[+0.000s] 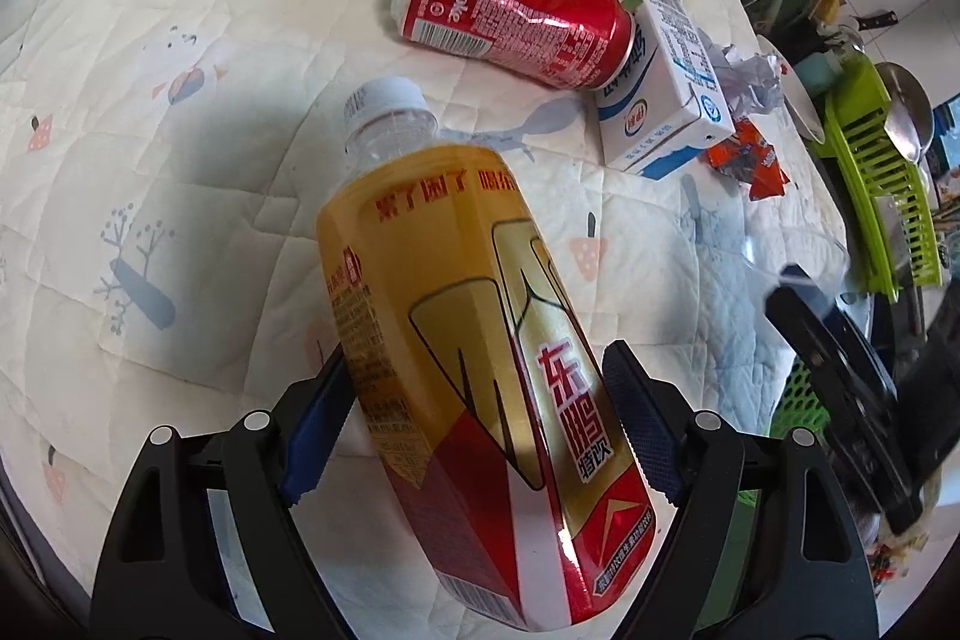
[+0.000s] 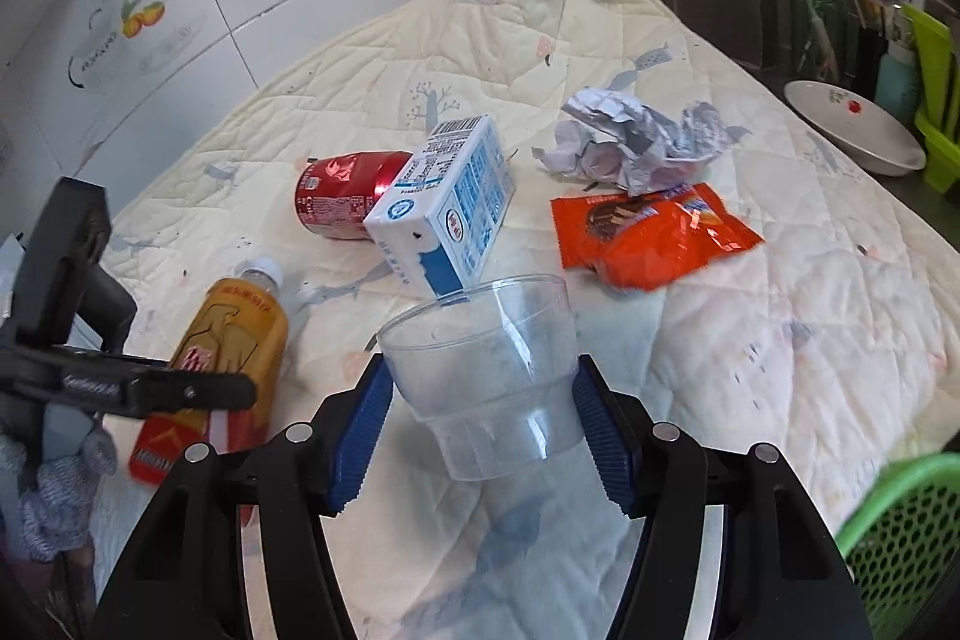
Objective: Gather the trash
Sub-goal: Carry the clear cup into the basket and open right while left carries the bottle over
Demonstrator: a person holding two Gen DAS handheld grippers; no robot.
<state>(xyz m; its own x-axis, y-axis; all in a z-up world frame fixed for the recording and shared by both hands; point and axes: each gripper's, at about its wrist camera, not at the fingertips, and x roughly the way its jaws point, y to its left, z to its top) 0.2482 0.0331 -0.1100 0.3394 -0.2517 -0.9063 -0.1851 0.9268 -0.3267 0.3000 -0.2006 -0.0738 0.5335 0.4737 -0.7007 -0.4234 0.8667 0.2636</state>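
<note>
A yellow drink bottle (image 1: pixel 480 340) with a white cap lies tilted between the blue pads of my left gripper (image 1: pixel 474 376), which is shut on its body. My right gripper (image 2: pixel 480 376) is shut on a clear plastic cup (image 2: pixel 486 370), tipped with its mouth facing away. On the quilt (image 2: pixel 750 340) beyond lie a dented red cola can (image 2: pixel 342 196), a white and blue milk carton (image 2: pixel 456 196), crumpled paper (image 2: pixel 642 142) and an orange snack wrapper (image 2: pixel 654 232). The right wrist view shows the bottle (image 2: pixel 234 334) at the left under the left gripper (image 2: pixel 180 391).
A green mesh basket (image 2: pixel 900 532) stands at the near right edge of the quilt. A white bowl (image 2: pixel 852 124), a green dish rack (image 1: pixel 876 196) and knives stand on the counter to the right. A tiled wall (image 2: pixel 180 10) rises behind the quilt.
</note>
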